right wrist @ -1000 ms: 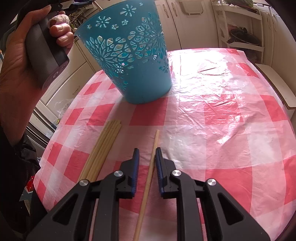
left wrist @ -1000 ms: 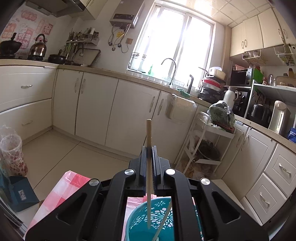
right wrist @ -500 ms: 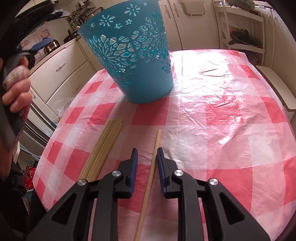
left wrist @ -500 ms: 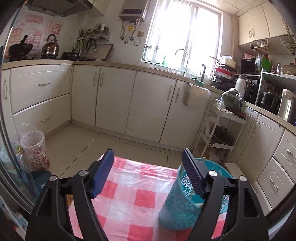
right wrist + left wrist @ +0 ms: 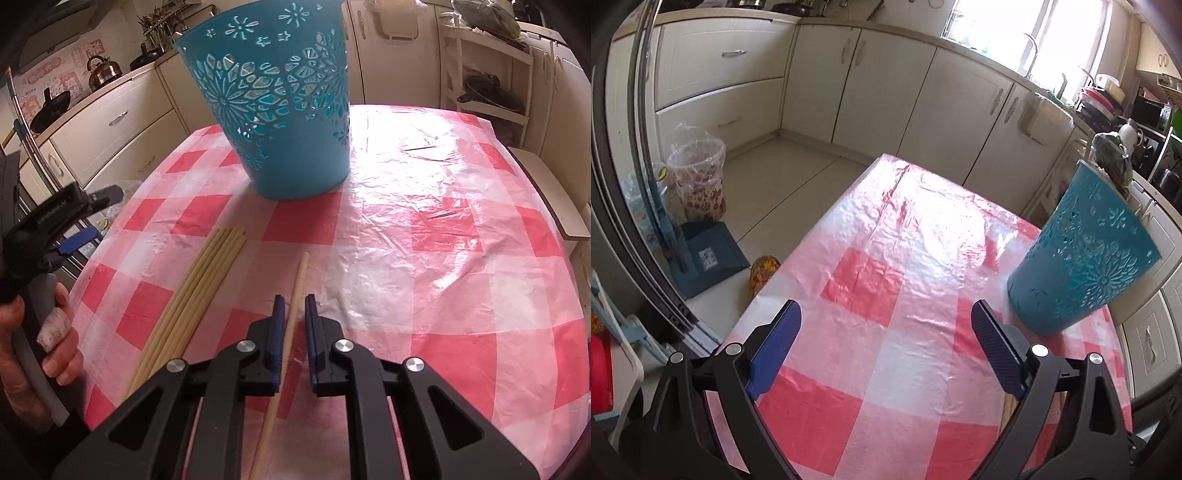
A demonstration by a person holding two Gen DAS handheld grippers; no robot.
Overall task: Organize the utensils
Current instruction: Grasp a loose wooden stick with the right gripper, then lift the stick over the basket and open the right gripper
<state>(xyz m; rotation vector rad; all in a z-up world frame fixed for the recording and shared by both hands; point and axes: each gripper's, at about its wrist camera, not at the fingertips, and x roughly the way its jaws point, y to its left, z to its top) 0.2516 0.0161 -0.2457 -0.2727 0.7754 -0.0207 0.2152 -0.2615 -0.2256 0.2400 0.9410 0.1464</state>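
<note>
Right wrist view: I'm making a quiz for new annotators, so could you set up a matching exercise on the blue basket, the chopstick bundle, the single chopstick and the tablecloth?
Things:
1. blue basket
2. chopstick bundle
3. single chopstick
4. tablecloth

Descriptions:
A. lies between the fingers of the right gripper
B. stands upright, farther off
C. lies flat, left of the lone stick
D. red and white checks

Pairs: 1-B, 2-C, 3-A, 4-D.

The right gripper's jaws have just been closing around the single chopstick; a gap still shows beside it.
</note>
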